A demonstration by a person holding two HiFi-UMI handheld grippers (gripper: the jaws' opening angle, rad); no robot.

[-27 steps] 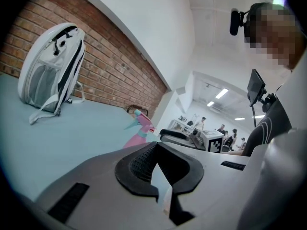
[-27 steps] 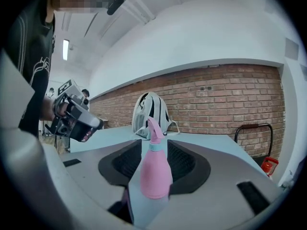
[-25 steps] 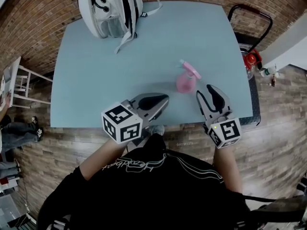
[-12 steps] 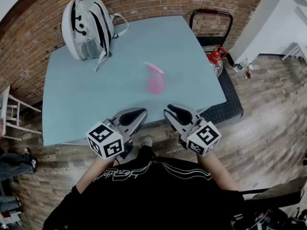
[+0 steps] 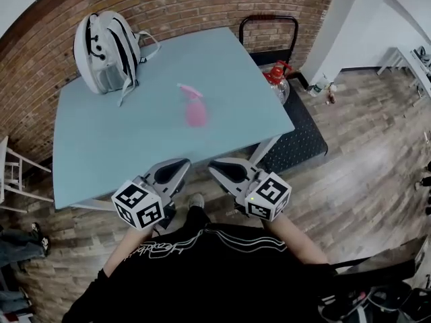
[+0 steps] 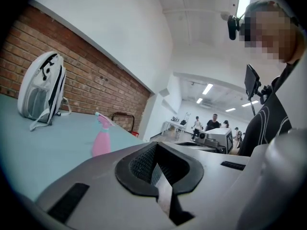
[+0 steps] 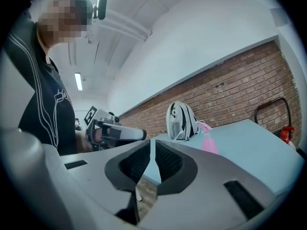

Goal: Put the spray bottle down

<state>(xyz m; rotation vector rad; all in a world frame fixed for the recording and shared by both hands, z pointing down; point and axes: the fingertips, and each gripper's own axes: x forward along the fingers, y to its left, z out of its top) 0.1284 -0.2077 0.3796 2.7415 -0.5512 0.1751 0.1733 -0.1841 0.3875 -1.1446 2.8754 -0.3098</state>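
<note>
The pink spray bottle (image 5: pixel 195 112) stands upright on the light blue table (image 5: pixel 101 153), with nothing touching it. Both grippers hang in front of the table's near edge, over the wooden floor and well short of the bottle. My left gripper (image 5: pixel 176 170) is shut and empty. My right gripper (image 5: pixel 219 169) is closing, its pads a narrow slit apart with nothing between them. In the left gripper view the bottle (image 6: pixel 101 138) shows beyond the shut jaws (image 6: pixel 156 164). The right gripper view has the bottle (image 7: pixel 207 140) to the right of its jaws (image 7: pixel 152 159).
A white backpack (image 5: pixel 104 52) stands at the table's far left corner. A black chair frame (image 5: pixel 268 29), a red canister (image 5: pixel 276 73) and a black mat (image 5: pixel 300 136) lie right of the table. A white stool (image 5: pixel 17 173) is at the left. People stand far off (image 6: pixel 213 123).
Both grippers have drawn back from the bottle to past the table's near edge. The right jaws went from wide open beside the bottle to nearly together. The bottle stays standing.
</note>
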